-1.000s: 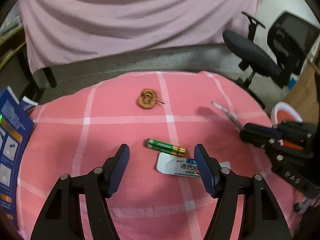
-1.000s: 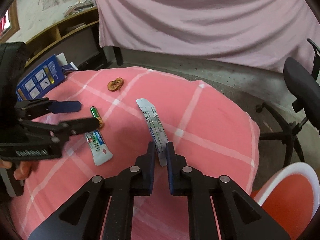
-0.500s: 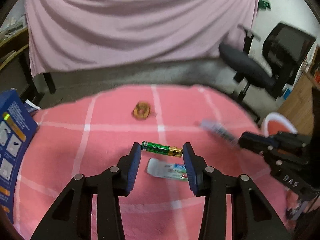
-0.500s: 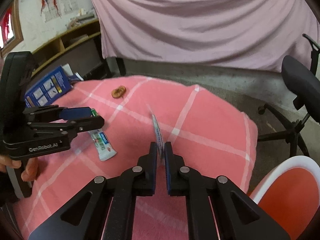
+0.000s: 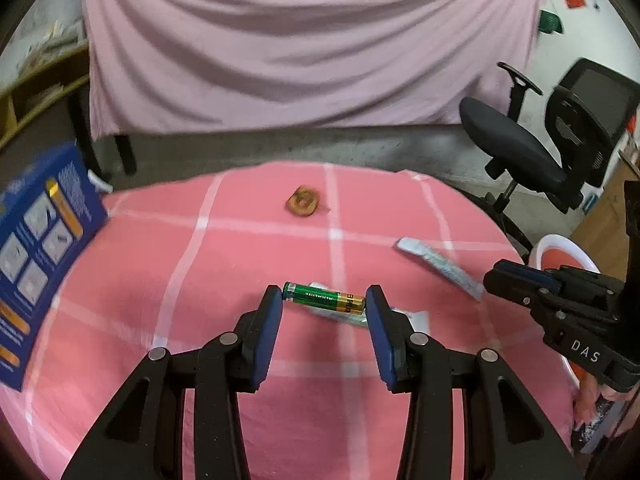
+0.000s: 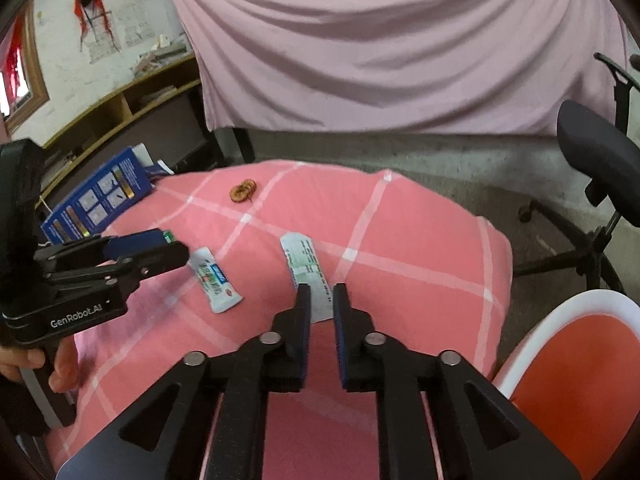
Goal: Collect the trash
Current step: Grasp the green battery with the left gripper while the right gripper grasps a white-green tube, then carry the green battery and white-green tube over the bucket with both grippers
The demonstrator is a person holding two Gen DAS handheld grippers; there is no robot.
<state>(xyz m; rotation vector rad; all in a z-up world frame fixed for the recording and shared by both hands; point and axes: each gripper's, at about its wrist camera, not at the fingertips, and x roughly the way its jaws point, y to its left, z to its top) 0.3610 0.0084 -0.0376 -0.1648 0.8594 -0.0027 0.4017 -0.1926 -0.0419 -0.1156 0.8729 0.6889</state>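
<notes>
The left gripper (image 5: 324,302) clamps a green-and-gold battery (image 5: 324,299) end to end between its jaws, above a flattened tube (image 6: 214,282) on the pink checked cloth (image 5: 240,264). The right gripper (image 6: 318,300) has just been opening; its jaws stand slightly apart, with the paper strip (image 6: 306,268) lying flat between them, unpinched. At the right, an orange bin with a white rim (image 6: 580,384) shows nothing inside.

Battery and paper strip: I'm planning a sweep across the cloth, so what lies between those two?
Only bare pink cloth lies between the battery and the paper strip, as the left wrist view shows.
</notes>
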